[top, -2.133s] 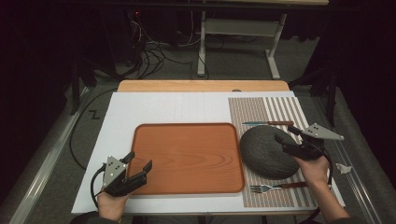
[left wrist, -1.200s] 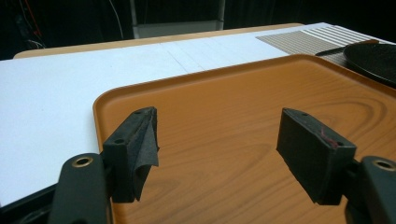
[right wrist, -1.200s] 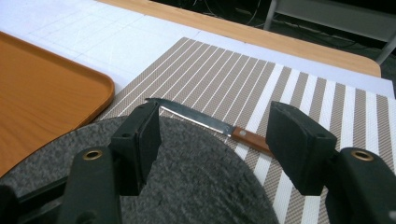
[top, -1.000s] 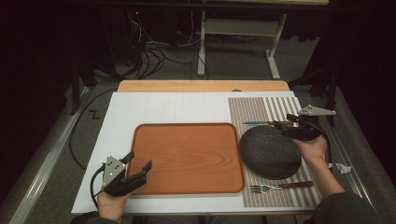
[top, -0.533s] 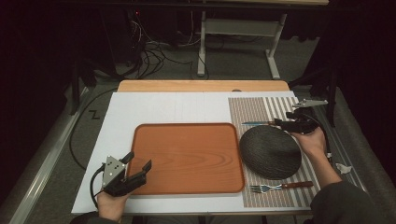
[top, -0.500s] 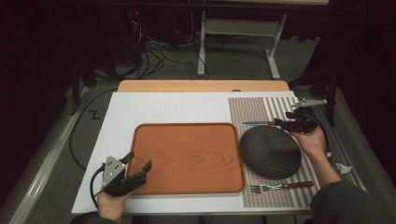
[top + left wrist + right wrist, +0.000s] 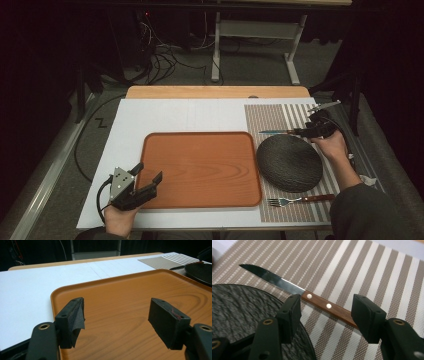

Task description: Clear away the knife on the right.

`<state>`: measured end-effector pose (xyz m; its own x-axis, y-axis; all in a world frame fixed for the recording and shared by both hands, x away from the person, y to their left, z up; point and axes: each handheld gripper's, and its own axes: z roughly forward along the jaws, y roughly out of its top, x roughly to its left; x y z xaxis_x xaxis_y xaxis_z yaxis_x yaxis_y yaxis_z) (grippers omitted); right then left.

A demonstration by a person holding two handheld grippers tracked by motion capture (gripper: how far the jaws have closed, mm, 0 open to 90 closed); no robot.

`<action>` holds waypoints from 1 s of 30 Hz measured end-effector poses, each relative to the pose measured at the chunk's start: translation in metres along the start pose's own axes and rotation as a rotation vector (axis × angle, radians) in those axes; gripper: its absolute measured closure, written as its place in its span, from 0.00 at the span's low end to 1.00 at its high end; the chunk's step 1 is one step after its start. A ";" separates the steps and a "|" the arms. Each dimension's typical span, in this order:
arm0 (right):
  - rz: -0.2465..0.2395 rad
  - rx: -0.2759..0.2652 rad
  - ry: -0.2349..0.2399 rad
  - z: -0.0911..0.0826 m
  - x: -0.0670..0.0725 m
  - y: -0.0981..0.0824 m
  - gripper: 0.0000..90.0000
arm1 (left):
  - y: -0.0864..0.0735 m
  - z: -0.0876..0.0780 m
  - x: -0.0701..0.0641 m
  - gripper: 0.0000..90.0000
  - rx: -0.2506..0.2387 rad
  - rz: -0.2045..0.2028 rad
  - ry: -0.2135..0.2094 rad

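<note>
A wooden-handled knife [image 7: 274,132] lies on the striped placemat [image 7: 280,116], just behind a dark round plate [image 7: 290,162]. My right gripper [image 7: 308,131] hovers over the knife's handle [image 7: 329,307]. Its jaws have just closed a little and stand open, one on each side of the handle, with the pads clear of it. The blade [image 7: 270,278] points away past the plate [image 7: 239,312]. My left gripper [image 7: 148,172] rests open and empty at the near left corner of the orange tray [image 7: 200,170]; its pads [image 7: 72,317] stand over the bare tray [image 7: 125,295].
A fork [image 7: 295,200] lies on the placemat in front of the plate. The white board [image 7: 170,117] carries the tray and placemat. A wooden strip [image 7: 215,92] runs along the far edge. Cables and a table frame stand on the floor behind.
My right gripper moved from the plate's right rim toward the back and left, then sank over the knife handle. The left gripper stayed still.
</note>
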<state>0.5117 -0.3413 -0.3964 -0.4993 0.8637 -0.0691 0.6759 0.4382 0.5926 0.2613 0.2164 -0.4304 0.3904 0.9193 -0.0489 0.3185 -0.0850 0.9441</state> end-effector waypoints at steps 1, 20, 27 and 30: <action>0.005 0.009 0.001 0.001 -0.002 0.001 0.48 | 0.000 0.000 0.000 0.33 -0.001 -0.001 0.003; -0.033 0.118 0.020 0.023 -0.002 0.011 0.53 | -0.002 0.001 0.001 0.32 0.010 -0.014 0.025; -0.068 0.117 -0.004 0.024 0.001 0.012 0.57 | -0.002 0.001 0.000 0.32 0.013 -0.009 0.027; -0.089 0.120 -0.020 0.024 0.003 0.012 0.59 | -0.002 0.001 0.000 0.32 0.013 -0.014 0.022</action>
<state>0.5312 -0.3276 -0.4094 -0.5500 0.8243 -0.1343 0.6898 0.5391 0.4833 0.2616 0.2167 -0.4324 0.3669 0.9286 -0.0549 0.3348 -0.0768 0.9392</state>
